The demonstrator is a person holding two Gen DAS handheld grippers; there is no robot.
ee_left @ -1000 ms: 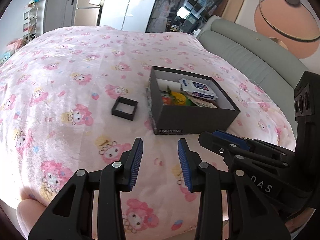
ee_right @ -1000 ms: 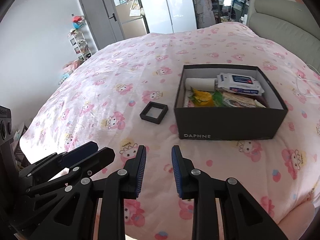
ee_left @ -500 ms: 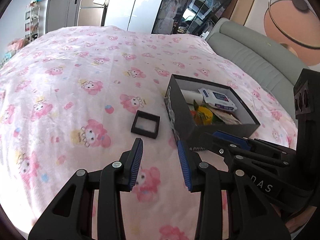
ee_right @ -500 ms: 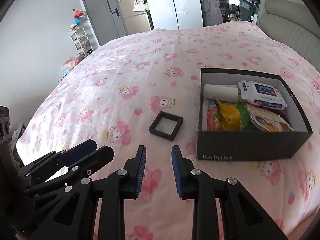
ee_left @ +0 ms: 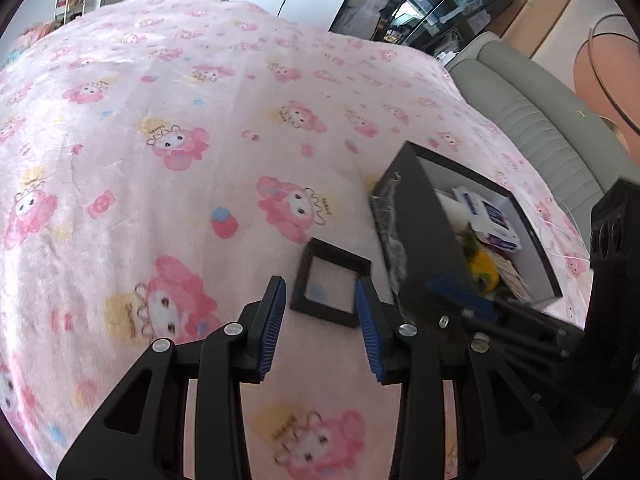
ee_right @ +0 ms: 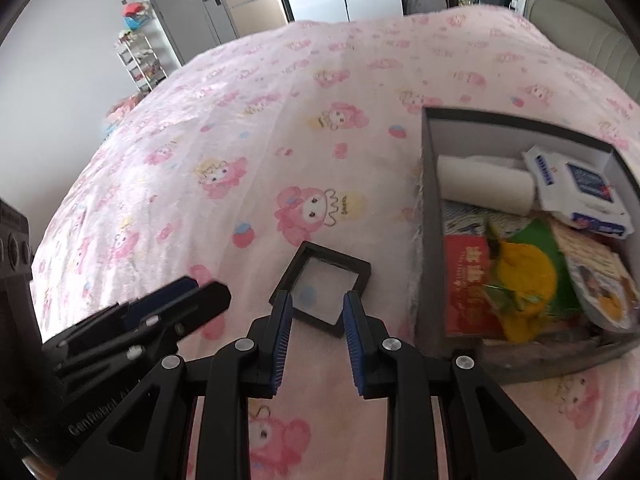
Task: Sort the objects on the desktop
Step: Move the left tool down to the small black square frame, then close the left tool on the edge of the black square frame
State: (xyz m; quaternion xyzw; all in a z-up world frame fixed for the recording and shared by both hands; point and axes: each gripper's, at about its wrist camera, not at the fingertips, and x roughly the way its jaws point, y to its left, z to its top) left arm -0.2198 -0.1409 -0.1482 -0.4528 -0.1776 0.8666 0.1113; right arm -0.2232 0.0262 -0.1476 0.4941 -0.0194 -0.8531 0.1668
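While both grippers stand parted and empty, the small black frame (ee_right: 322, 294) lies flat on the pink blanket (ee_right: 240, 152), just beside the open black box (ee_right: 430, 240) that already holds packets and a paper roll. Your right gripper (ee_right: 314, 314) hovers at the frame's near corner; your left gripper (ee_left: 320, 308) points at the same frame. Square one gripper to two opposite edges, not a corner, lower until the pads bracket the rim, then close before lifting it toward the box.
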